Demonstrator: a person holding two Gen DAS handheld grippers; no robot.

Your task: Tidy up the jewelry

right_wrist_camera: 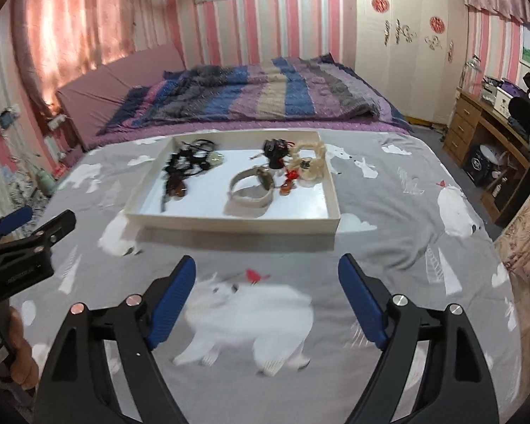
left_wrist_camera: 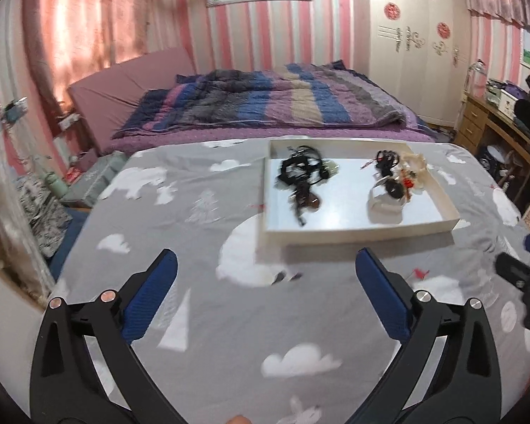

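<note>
A shallow white tray point(left_wrist_camera: 357, 235) point(right_wrist_camera: 229, 222) lies on a grey cloth with polar bears. Inside it, on the left, are black cords with a brown pendant point(left_wrist_camera: 302, 176) point(right_wrist_camera: 185, 169). On the right lie a pale bangle point(right_wrist_camera: 251, 190), a dark bundle point(right_wrist_camera: 275, 152), red beads point(right_wrist_camera: 289, 180) and a cream beaded bracelet point(right_wrist_camera: 311, 162); the left wrist view shows this cluster point(left_wrist_camera: 394, 180) blurred. My left gripper point(left_wrist_camera: 265, 265) is open and empty, short of the tray's near edge. My right gripper point(right_wrist_camera: 266, 268) is open and empty, in front of the tray.
The grey cloth point(left_wrist_camera: 194, 318) point(right_wrist_camera: 388, 254) covers a table set against a bed with a striped quilt point(left_wrist_camera: 265, 102). A wooden desk point(right_wrist_camera: 484, 130) stands at the right, a white wardrobe point(right_wrist_camera: 406, 46) behind. Clutter lies on the floor at the left point(left_wrist_camera: 46, 205).
</note>
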